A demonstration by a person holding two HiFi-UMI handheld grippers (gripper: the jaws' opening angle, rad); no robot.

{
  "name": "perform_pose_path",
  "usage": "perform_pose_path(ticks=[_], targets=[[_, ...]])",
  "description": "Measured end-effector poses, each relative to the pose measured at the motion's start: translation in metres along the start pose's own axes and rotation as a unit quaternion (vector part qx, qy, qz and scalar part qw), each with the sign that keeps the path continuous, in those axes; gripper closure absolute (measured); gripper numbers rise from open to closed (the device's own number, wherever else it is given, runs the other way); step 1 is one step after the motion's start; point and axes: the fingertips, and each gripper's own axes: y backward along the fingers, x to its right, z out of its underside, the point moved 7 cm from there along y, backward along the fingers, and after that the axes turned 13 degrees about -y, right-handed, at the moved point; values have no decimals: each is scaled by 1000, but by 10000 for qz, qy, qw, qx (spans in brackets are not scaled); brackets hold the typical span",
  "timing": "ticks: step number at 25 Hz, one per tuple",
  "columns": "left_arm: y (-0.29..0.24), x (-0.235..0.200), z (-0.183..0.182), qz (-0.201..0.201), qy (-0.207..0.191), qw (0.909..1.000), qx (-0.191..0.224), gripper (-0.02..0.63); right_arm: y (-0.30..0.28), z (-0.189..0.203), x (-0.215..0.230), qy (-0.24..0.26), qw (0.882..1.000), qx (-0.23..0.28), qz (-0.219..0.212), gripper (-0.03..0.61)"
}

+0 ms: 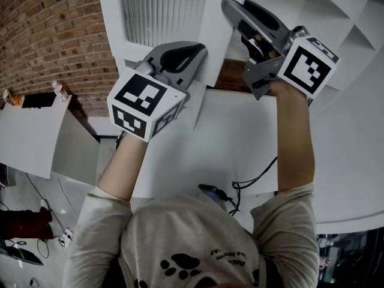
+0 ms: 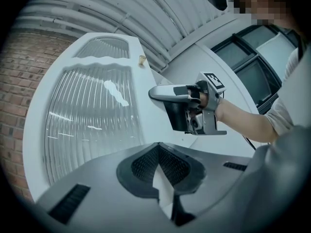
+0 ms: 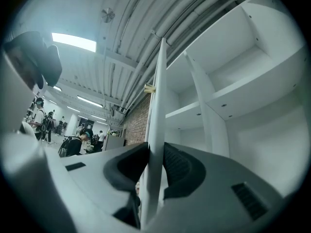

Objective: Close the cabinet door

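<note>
The white cabinet door (image 1: 162,11) with its ribbed glass panel (image 2: 92,110) stands swung out from the open shelves (image 3: 228,96). My right gripper (image 3: 155,152) is shut on the door's free edge (image 3: 156,110), one pad pressing on each face. The head view shows it (image 1: 231,8) high at that edge, and it appears again in the left gripper view (image 2: 153,92). My left gripper (image 2: 156,147) is shut, its tips meeting with nothing seen between them. It (image 1: 195,53) points at the door's white frame just beside the glass; I cannot tell whether it touches.
A brick wall (image 1: 54,35) runs at the left behind the door. Below my arms is a white tabletop (image 1: 240,143) with a black cable (image 1: 252,182). Another white desk (image 1: 30,137) stands at the far left. People (image 3: 73,144) are far off in the room.
</note>
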Motion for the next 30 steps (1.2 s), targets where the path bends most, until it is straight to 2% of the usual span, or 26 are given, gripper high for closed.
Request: perform_pose_path(ticks=[10, 30], targets=[[-11, 6, 11, -271, -31, 9994, -218, 604, -2, 4, 23, -99, 9995, 6, -300, 477], [-43, 1, 20, -484, 21, 9979, -433, 604, -11, -2, 57, -205, 9971, -31, -738, 474]])
